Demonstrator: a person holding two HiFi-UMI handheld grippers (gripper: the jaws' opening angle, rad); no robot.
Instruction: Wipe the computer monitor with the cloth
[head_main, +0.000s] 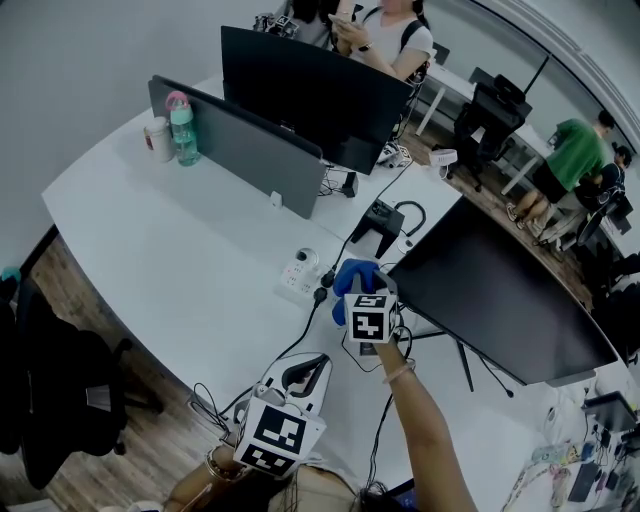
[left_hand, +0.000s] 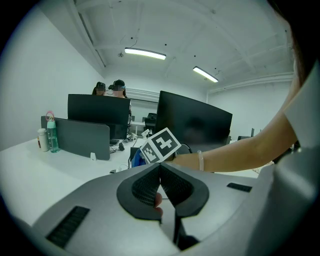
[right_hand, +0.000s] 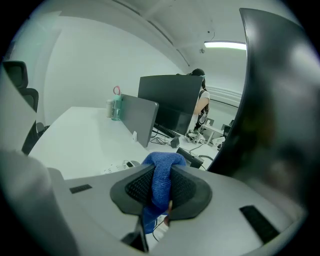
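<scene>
A large dark computer monitor (head_main: 500, 300) stands at the right of the white desk, its screen filling the right side of the right gripper view (right_hand: 280, 110). My right gripper (head_main: 358, 285) is shut on a blue cloth (head_main: 352, 278), held just left of the monitor's near edge; the cloth (right_hand: 161, 175) bulges out between the jaws. My left gripper (head_main: 300, 375) hangs low over the desk's front, shut with nothing between its pads (left_hand: 150, 187). Its view shows the right gripper's marker cube (left_hand: 161, 145) and the forearm ahead.
A second monitor (head_main: 305, 90) and a grey divider panel (head_main: 240, 145) stand farther back, with a bottle (head_main: 182, 128) and cup beside them. A power strip (head_main: 300, 275) and cables lie by the cloth. People sit behind the desk. An office chair (head_main: 50, 400) stands left.
</scene>
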